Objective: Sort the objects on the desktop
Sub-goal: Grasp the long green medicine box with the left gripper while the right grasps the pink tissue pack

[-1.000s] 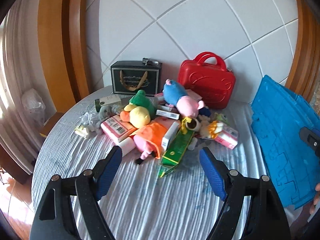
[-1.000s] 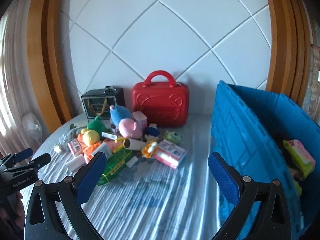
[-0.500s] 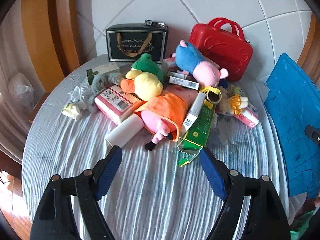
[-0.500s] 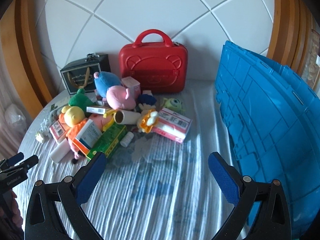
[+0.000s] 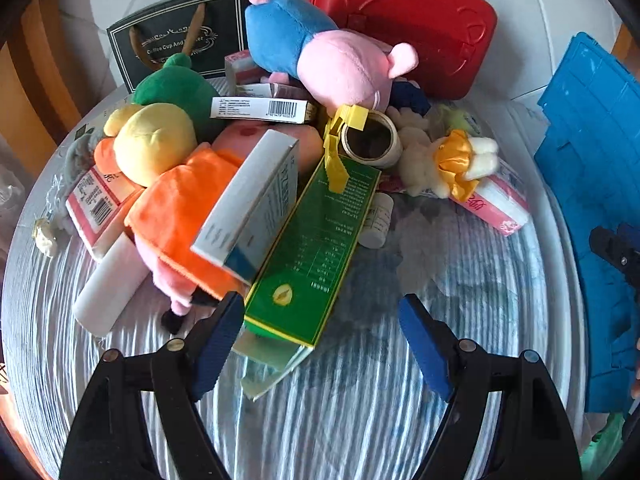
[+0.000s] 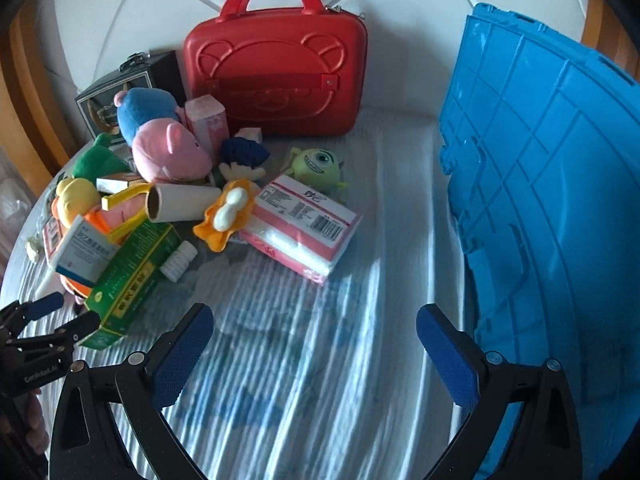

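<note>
A round table (image 6: 304, 364), covered by a ribbed pale cloth with faded blue markings, is set against a white wall crossed by thin grooved lines and framed by curved wooden trim (image 5: 24, 92). At the left edge of the table a small crumpled scrap (image 5: 44, 236) is seen, and next to it a heap of mixed objects is piled: a pink packet (image 5: 94, 204), a white roll (image 5: 110, 284), a yellow-headed plush in orange (image 5: 176, 196), a white and blue box (image 5: 252, 200) leaning on it, and a long green carton (image 5: 312, 248) whose near end lies just by the left gripper (image 5: 322, 326). Its jaws are spread wide with nothing between the pads. Behind the heap a black gift box (image 5: 176, 40) and a red case (image 6: 276, 76) are stood against the wall, with a blue and pink plush (image 5: 320, 52) lying before them. Further right a cardboard tube (image 6: 180, 202), a small white bottle (image 6: 178, 262), a green one-eyed toy (image 6: 316, 164) and a pink tissue pack (image 6: 304, 228) are laid. The right gripper (image 6: 314, 336) is held above bare cloth, released and empty. At the far right a blue crate (image 6: 552, 184) is stood at the table's edge.
</note>
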A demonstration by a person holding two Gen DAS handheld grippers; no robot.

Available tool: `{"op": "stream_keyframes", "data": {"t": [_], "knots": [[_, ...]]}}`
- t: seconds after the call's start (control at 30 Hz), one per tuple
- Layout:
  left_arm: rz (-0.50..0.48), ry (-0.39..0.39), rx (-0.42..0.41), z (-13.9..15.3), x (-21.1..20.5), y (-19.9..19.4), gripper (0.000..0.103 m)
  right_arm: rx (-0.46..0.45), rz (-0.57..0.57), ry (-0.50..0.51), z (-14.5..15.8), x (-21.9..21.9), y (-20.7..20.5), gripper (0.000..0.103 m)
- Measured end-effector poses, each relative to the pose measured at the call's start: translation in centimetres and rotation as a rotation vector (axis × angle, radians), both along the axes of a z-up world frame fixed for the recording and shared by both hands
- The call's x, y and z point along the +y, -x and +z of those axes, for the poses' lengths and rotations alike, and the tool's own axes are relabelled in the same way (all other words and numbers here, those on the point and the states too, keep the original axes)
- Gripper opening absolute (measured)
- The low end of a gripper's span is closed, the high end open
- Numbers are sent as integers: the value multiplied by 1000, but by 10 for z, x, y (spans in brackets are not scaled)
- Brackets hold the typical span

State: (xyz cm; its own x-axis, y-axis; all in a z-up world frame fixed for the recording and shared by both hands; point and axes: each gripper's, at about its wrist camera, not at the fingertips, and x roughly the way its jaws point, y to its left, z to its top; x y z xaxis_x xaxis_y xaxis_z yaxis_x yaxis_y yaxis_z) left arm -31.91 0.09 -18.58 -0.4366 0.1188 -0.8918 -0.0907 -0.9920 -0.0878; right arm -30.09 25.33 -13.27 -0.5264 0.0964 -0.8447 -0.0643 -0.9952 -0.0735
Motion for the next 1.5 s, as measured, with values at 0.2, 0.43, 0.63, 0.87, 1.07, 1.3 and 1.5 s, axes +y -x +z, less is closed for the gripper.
{"op": "stream_keyframes", "data": {"t": [0.2, 0.43, 0.63, 0.87, 1.07, 1.3, 1.5], "knots": [[-13, 55, -66, -28, 17, 47, 79, -33, 4, 22, -33, 21, 52, 103], [-54, 112, -77, -46, 41, 80, 79, -37, -4, 67, -56, 34, 114, 103], [-70, 170, -48, -49, 56, 90, 80, -55, -21, 62, -74, 42, 157, 103], [-27, 22, -116, -52, 33, 78, 68, -196, 117, 239, -91, 21, 127, 103], [-19, 1, -154, -51, 20, 57, 54, -261, 206, 239, -93, -15, 71, 103], [-41, 51, -147, -54, 33, 43, 54, -249, 244, 122, -92, -38, 60, 103], [-57, 46, -177, -55, 33, 17, 53, -268, 220, 77, -92, -53, 62, 96]]}}
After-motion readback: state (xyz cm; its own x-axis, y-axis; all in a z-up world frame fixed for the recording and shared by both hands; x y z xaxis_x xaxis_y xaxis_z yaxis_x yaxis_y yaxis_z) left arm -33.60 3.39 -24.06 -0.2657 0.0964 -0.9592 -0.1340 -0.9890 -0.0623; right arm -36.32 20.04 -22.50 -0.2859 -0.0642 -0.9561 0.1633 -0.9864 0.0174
